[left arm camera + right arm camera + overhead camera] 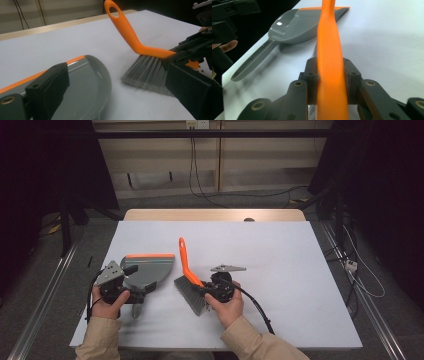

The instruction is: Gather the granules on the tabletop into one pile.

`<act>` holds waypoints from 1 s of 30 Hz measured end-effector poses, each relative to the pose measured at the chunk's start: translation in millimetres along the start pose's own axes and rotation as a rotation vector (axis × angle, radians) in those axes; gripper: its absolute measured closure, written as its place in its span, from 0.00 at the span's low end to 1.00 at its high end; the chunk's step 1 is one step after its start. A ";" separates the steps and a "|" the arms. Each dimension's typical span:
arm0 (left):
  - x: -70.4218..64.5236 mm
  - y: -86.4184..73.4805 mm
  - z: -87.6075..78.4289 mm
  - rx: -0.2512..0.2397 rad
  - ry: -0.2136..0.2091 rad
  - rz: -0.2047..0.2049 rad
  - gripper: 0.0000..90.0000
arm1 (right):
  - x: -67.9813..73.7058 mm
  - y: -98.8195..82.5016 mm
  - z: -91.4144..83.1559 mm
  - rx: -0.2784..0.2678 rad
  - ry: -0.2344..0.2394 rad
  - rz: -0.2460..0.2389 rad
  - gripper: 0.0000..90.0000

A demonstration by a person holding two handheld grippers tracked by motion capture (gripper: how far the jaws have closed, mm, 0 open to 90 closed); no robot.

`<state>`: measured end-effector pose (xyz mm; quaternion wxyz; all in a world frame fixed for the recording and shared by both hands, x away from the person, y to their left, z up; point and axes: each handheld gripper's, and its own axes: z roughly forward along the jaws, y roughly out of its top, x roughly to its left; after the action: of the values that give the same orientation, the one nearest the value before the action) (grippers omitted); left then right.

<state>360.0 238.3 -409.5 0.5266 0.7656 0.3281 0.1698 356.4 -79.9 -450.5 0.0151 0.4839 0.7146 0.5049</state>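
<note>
Clamping the orange back of the hand brush [331, 62], the right gripper [331, 75] has both jaws pressed flat against the plastic, one on each side, so the brush is firmly held. In the high view that gripper [209, 288] sits at the middle of the table with the grey bristles [189, 292] angled down to the white tabletop [280, 270] and the looped handle pointing away from the person. The left gripper [112, 82] stands with its jaws wide apart; the grey dustpan [92, 82] lies between and below them, not gripped. From above, the left gripper [131, 270] hovers over the pan's rear, near where its handle begins, and the pan's orange lip [150, 256] faces the far side of the table. Brush and dustpan [147, 272] lie just beside each other, bristles near the pan's right edge without touching it. A few small dark specks [200, 71] rest on the tabletop close to the brush head. As a judgement, the work is at an early stage: the brush is picked up, while the pan is not yet secured and nothing visible lies inside it; sweeping the specks into the pan remains.
</note>
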 end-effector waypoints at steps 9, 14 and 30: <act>-1.7 0.2 0.8 -0.001 0.000 -0.002 0.06 | -14.1 -0.2 -13.4 -0.006 -0.026 0.023 0.78; -1.8 0.2 0.8 0.002 -0.001 -0.001 0.06 | -18.8 0.3 -18.5 -0.008 -0.039 0.025 0.78; -2.2 0.5 1.1 0.003 0.000 0.003 0.06 | -32.6 -0.2 -33.6 -0.015 -0.058 0.045 0.78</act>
<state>359.2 235.9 -409.3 0.5253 0.7668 0.3273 0.1703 356.4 -126.7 -449.4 0.0281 0.5142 0.6991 0.4961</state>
